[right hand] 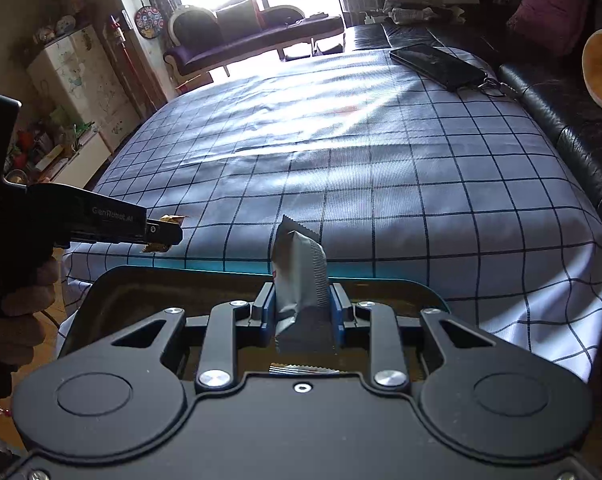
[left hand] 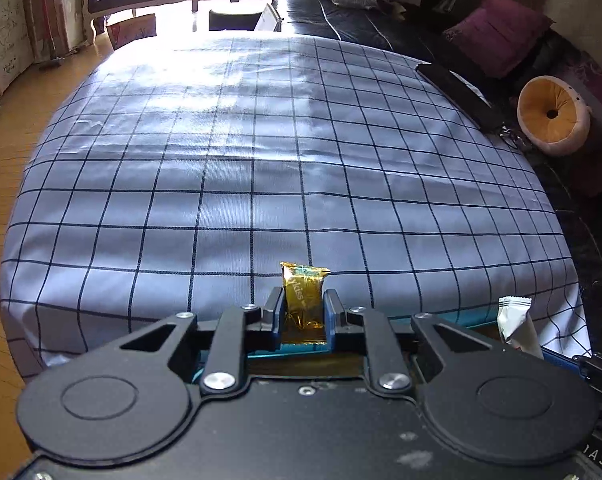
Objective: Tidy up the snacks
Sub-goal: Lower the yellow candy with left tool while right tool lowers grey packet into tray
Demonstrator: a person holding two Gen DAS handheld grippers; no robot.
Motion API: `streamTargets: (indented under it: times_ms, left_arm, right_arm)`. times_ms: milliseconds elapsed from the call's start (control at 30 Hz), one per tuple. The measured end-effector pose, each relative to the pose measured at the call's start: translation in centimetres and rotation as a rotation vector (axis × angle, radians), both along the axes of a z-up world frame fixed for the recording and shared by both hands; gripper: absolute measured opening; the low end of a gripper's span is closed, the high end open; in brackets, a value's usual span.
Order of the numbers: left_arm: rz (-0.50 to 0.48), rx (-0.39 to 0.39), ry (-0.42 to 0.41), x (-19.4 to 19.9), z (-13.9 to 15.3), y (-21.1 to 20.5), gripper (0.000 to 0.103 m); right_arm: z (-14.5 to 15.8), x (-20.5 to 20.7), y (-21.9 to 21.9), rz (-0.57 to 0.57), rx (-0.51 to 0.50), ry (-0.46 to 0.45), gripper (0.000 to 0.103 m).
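A wrapped snack is clamped in each gripper above a dark tray.

A crinkled gold-foil candy (left hand: 304,296) is pinched upright in the left gripper (left hand: 303,312); a grey-white sachet (right hand: 301,292) with serrated ends is gripped by the right gripper (right hand: 301,308). Only in the right wrist view is the teal-rimmed tray (right hand: 149,280) seen whole, with a phone (right hand: 437,65) far ahead on the checked bench (right hand: 421,168).

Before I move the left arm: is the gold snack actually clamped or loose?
Clamped. In the left wrist view the gold snack stands upright between the left gripper fingers, both pressed against its sides, lifted above the checked tablecloth.
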State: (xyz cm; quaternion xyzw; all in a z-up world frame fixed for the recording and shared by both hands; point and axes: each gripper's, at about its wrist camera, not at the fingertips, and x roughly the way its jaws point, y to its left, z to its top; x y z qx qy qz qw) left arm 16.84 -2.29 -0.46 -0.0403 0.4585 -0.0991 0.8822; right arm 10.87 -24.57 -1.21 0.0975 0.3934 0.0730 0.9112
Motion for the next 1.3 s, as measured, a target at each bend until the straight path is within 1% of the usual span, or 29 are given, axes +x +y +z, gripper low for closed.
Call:
streamTargets:
  times_ms: [167, 267, 433, 567, 767, 900, 1033, 1167, 1300]
  left_arm:
    - [-0.022, -0.007, -0.034, -3.0, 2.1, -0.9, 0.018]
    - [-0.050, 0.000, -0.052, -5.3, 2.8, -1.3, 0.018]
    - [-0.087, 0.012, -0.073, -8.8, 3.2, -1.5, 0.018]
    - [-0.095, 0.020, -0.078, -10.7, 3.1, -1.5, 0.018]
    - [-0.084, 0.032, -0.107, -12.3, 3.6, -1.2, 0.018]
    - [-0.075, 0.022, -0.126, -13.4, 4.3, -0.5, 0.018]
    - [-0.053, 0.049, -0.161, -14.4, 4.7, -0.4, 0.018]
    - [-0.053, 0.039, -0.163, -15.0, 4.8, -0.2, 0.019]
    - [-0.056, 0.052, -0.173, -15.0, 4.7, -0.4, 0.019]
  right_arm:
    - [1.3, -1.9, 0.2, -0.012, 0.007, -0.033, 0.037]
    - [2.0, -2.9, 0.3, -0.016, 0.010, -0.049, 0.037]
    - [3.0, -4.3, 1.0, -0.019, 0.009, -0.058, 0.037]
    - [3.6, -5.5, 1.6, -0.020, 0.002, -0.072, 0.037]
    - [3.9, -6.6, 2.0, -0.044, 0.002, -0.076, 0.037]
    - [4.1, -7.5, 2.2, -0.070, 0.009, -0.077, 0.037]
    - [4.3, -8.8, 2.7, -0.099, -0.018, -0.107, 0.037]
    - [4.1, -9.5, 3.0, -0.118, -0.029, -0.115, 0.037]
    - [4.0, -9.7, 3.2, -0.123, -0.047, -0.127, 0.037]
